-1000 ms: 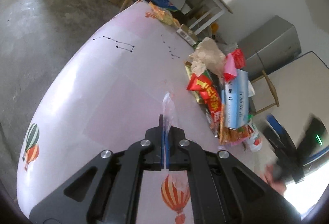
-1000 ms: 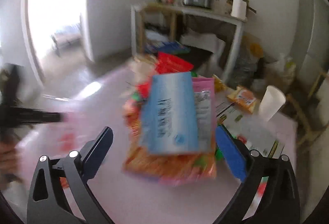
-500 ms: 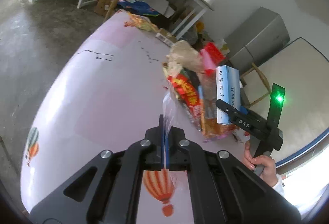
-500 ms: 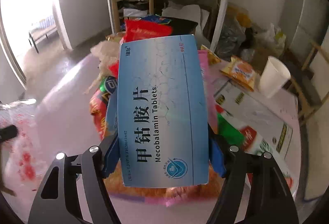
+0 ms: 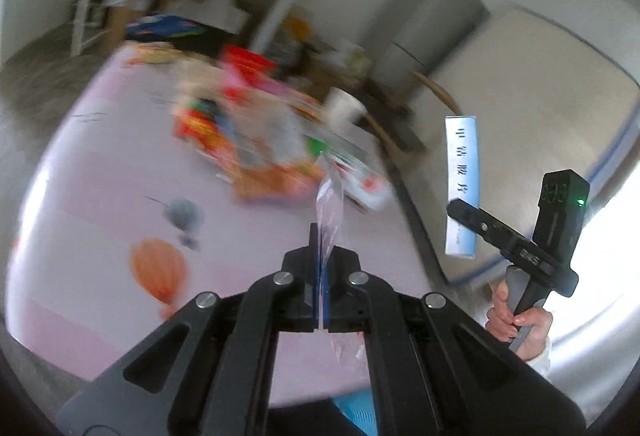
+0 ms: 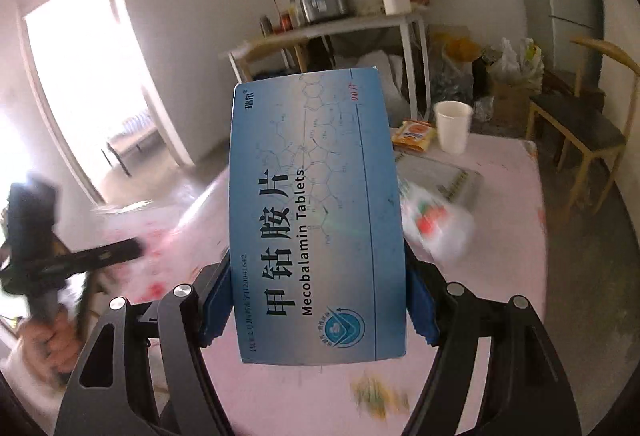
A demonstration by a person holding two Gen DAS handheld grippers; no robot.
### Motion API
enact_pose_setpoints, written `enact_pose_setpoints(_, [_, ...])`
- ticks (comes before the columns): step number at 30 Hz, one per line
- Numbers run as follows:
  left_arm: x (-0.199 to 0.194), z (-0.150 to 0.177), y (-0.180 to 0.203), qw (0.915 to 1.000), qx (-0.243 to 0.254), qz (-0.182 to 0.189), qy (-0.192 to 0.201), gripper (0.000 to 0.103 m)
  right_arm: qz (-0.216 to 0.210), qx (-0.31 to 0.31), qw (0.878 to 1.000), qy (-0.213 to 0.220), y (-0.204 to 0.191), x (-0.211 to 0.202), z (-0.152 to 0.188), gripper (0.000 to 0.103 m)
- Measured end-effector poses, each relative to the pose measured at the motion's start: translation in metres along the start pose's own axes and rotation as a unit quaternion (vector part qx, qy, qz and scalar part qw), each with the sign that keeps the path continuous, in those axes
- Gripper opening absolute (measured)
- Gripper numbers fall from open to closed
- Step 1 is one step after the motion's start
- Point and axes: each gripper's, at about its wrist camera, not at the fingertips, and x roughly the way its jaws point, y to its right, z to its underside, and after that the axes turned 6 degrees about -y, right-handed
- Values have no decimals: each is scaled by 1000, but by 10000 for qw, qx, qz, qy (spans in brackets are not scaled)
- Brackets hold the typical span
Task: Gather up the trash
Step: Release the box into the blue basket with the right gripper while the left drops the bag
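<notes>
**Box lifted, bag edge pinched: bring the two together**

Left first. The left gripper [image 5: 322, 276] is fully closed, its blue pads clamped on the edge of a thin clear plastic bag with red print [image 5: 331, 203]; the film stands up from the jaws toward twelve o'clock and more of it trails below them. On the pale pink tablecloth with balloon pictures [image 5: 100, 195], a blurred heap of coloured snack wrappers [image 5: 248, 139] lies at about eleven o'clock from the jaws, with a white paper cup [image 5: 343, 107] just past it at twelve.

To the right, at two o'clock in the left view, the right gripper [image 6: 318, 300] holds a flat blue-and-white cardboard tablet box [image 6: 314, 220] off the table. Its jaws stand part-way open, their blue pads pressed against the box's two long sides, so the box is what sets their width. A person's hand [image 5: 516, 320] grips the handle below.

The step in hand looks like dropping the box into the bag. To do it well, the bag's mouth needs to gape: one pinched edge leaves the film hanging flat, so a shake or a tilt of the left gripper should help. The box should enter narrow end first, and release only once it is well inside, or it may slide down the outside of the film.
</notes>
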Motion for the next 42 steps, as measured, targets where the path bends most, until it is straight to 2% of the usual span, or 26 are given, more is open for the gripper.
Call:
enact_pose_setpoints(2, [8,19,37,9988,325,286,-220,0,116,40,9998,145,13,-52,51,70])
enact_pose_setpoints(4, [17,35,66,9960,558,543,-429,0,280,156,9994,126,25,-83,93,70])
enact_pose_setpoints(7, [33,59,106,9895,888,901,-696,0,547,620,9962,-268,47,-116,173,70])
enact_pose_setpoints(9, [42,74,131,9849,1107,1052,-821,0,759,1134,9878,-750,60,-121,231,70])
enact_pose_setpoints(11, [50,85,153,9795,1399,1110,-936,0,674,1827,9712,-1371,75,-112,295,70])
enact_pose_setpoints(12, [54,91,161,9769,1562,1081,-975,0,663,2050,9641,-1552,80,-106,318,70])
enact_pose_setpoints(14, [61,102,175,9728,1763,1058,-1069,0,781,2613,9419,-1961,98,-80,374,70])
enact_pose_setpoints(16, [70,107,184,9707,1764,1115,-1191,0,824,2956,9236,-2297,117,-46,413,70])
enact_pose_setpoints(19, [79,114,191,9681,1767,1131,-1370,0,915,3118,9023,-2833,143,12,459,70])
enact_pose_setpoints(22, [86,117,195,9656,1852,1046,-1499,0,1141,3016,8854,-3348,158,70,492,70])
enact_pose_setpoints(26, [97,119,194,9638,1850,1014,-1632,0,1534,2547,8827,-3640,167,121,514,70])
enact_pose_setpoints(28, [106,121,194,9612,1884,1000,-1747,0,1674,2460,8703,-3925,163,140,533,71])
enact_pose_setpoints(29, [110,124,195,9597,1899,996,-1816,0,1784,2428,8588,-4144,166,151,541,71])
enact_pose_setpoints(30, [113,125,195,9582,1914,999,-1877,0,1911,2367,8526,-4250,167,158,542,73])
enact_pose_setpoints(32, [120,129,197,9546,1965,995,-2004,0,2235,2144,8331,-4584,170,167,548,80])
enact_pose_setpoints(33, [126,132,199,9518,2014,991,-2089,0,2283,2118,8313,-4605,170,166,547,80])
enact_pose_setpoints(36, [141,143,207,9425,2156,1002,-2348,0,2128,2231,8440,-4390,162,147,538,84])
enact_pose_setpoints(38, [151,149,214,9362,2243,1019,-2507,0,2052,2264,8528,-4235,156,133,527,90])
enact_pose_setpoints(42, [177,169,228,9186,2457,994,-2931,0,2005,2297,8619,-4051,138,99,524,91])
